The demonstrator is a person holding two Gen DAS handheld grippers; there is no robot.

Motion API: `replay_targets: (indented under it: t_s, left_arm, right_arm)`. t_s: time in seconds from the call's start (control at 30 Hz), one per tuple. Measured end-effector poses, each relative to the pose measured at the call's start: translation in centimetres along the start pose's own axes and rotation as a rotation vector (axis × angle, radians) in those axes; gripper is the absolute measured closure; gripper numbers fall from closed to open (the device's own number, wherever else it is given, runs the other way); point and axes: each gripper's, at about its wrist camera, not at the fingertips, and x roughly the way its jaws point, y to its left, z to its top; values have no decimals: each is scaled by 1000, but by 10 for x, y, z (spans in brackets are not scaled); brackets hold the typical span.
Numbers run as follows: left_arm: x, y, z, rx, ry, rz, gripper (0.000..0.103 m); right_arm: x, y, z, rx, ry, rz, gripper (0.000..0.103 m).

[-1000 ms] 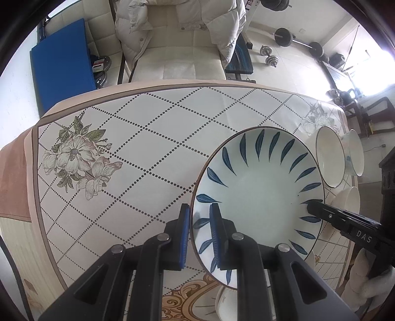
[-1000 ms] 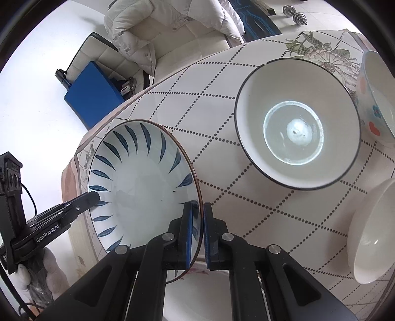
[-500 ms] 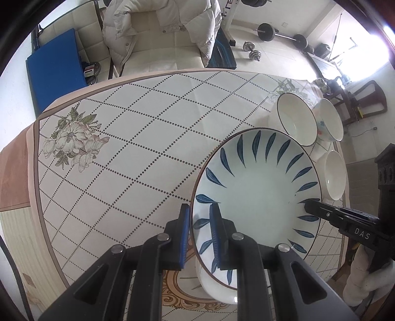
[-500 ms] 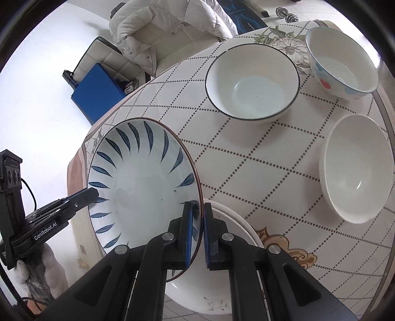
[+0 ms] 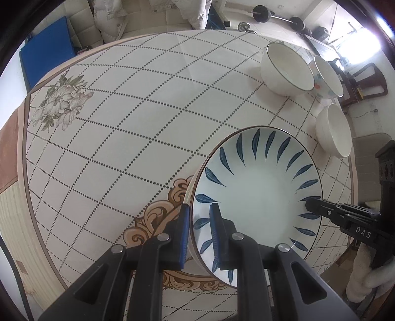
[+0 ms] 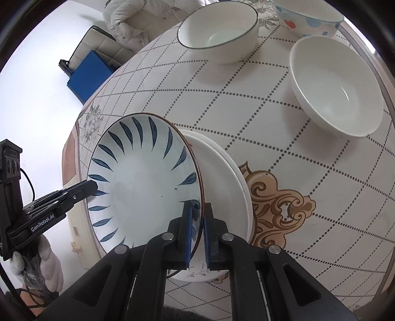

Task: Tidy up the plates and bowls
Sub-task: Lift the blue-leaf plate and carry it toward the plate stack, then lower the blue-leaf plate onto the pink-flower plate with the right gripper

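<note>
A white plate with blue leaf marks (image 5: 256, 192) (image 6: 145, 182) hangs tilted above the table, held by opposite rims. My left gripper (image 5: 198, 222) is shut on its near-left rim and shows in the right wrist view as a black tip (image 6: 92, 185). On the opposite rim my right gripper (image 6: 197, 214) is shut too, and its tip (image 5: 308, 203) shows at the plate's right edge. Just under the held plate lies a stack of plain white plates (image 6: 222, 172), mostly covered by it.
Three bowls stand at the table's far right: a dark-rimmed white bowl (image 6: 217, 27) (image 5: 286, 71), a spotted bowl (image 6: 306, 17) (image 5: 325, 76) and a plain white bowl (image 6: 338, 86) (image 5: 333, 130). The round table (image 5: 123, 123) has a diamond-dotted cloth. A padded chair with a jacket (image 5: 153, 19) stands behind it.
Both grippers have carried the blue-leaf plate across the table, away from the bowls, until it hangs over the white plate stack. The grips have stayed the same.
</note>
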Motion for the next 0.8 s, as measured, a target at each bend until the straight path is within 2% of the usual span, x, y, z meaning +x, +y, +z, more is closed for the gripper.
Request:
replay_targets:
  t_s: [0.3,0.8]
  left_arm:
    - [25,-8,-15,20,51,33,89]
    - [47,-21,-18,32,80,63,89]
  right_arm:
    - [28,-19,-13,17,39,-28,94]
    - [45,-6,-8,-13,46,-85,94]
